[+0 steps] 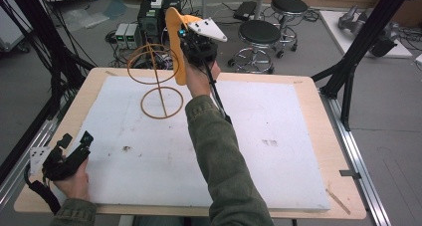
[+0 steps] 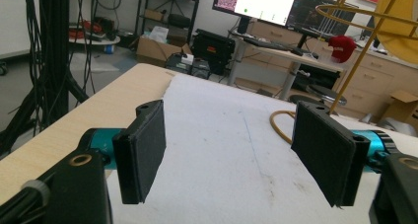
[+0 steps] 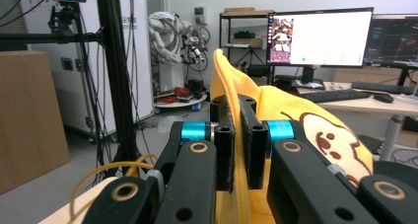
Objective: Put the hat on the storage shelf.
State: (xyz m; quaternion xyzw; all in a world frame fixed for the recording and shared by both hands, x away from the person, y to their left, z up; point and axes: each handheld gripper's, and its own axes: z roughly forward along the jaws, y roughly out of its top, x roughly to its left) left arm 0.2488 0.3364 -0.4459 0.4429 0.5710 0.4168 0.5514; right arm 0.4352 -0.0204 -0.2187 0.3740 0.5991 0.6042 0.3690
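Observation:
A yellow wire stand [image 1: 160, 89], two rings on a thin stem, stands at the far left of the white mat [image 1: 278, 151]. My right gripper [image 1: 185, 36] is raised above the table's far edge, just right of the stand's top ring, and is shut on a yellow cloth [image 1: 174, 42] that hangs down from it. In the right gripper view the jaws [image 3: 237, 135] pinch the cloth [image 3: 300, 115], which carries a printed bear face, with the stand's wire [image 3: 98, 177] low at the left. My left gripper [image 1: 83, 140] rests at the table's near left corner, open [image 2: 236, 150] and empty, facing the stand's base ring [image 2: 272, 121].
The mat covers most of a wooden table [image 1: 318, 111]. Two black stools [image 1: 260, 33] and electronics boxes [image 1: 149, 17] stand on the floor beyond the far edge. A black frame post [image 1: 356, 52] rises at the right, and cables hang at the left.

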